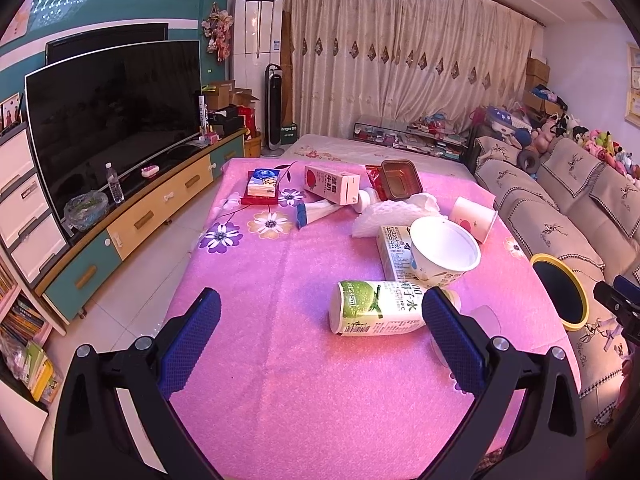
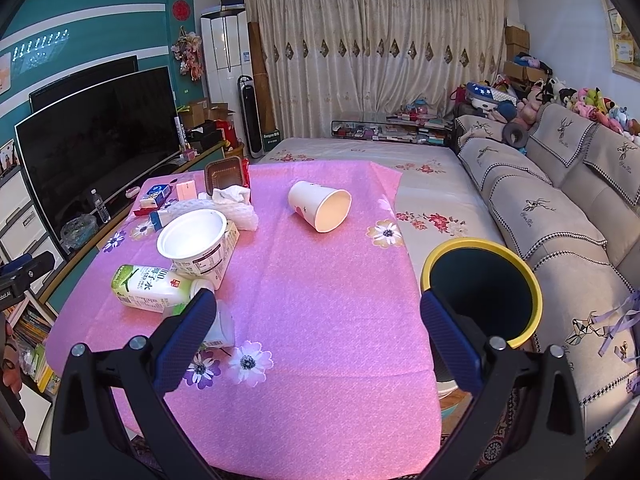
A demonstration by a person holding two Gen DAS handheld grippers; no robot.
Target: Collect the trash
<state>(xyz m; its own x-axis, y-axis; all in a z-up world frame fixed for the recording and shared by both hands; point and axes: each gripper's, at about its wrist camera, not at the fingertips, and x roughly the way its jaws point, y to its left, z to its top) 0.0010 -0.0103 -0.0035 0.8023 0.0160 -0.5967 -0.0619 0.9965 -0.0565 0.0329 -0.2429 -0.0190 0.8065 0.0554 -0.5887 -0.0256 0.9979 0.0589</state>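
Trash lies on a table with a pink cloth (image 1: 280,300): a green-and-white coconut water bottle (image 1: 376,308) on its side, a white bowl (image 1: 444,252) on a carton, a tipped paper cup (image 2: 320,206), a strawberry milk carton (image 1: 330,184), crumpled tissue (image 1: 400,212) and a brown plastic tray (image 1: 400,180). A dark bin with a yellow rim (image 2: 484,286) stands right of the table. My left gripper (image 1: 320,332) is open and empty just in front of the bottle. My right gripper (image 2: 316,336) is open and empty over the table's near right part. A clear plastic cup (image 2: 220,326) lies by its left finger.
A TV (image 1: 112,120) on a low cabinet stands to the left. A bed lies beyond the table and a sofa (image 2: 560,208) with plush toys runs along the right. A tissue box (image 1: 262,184) sits at the table's far left.
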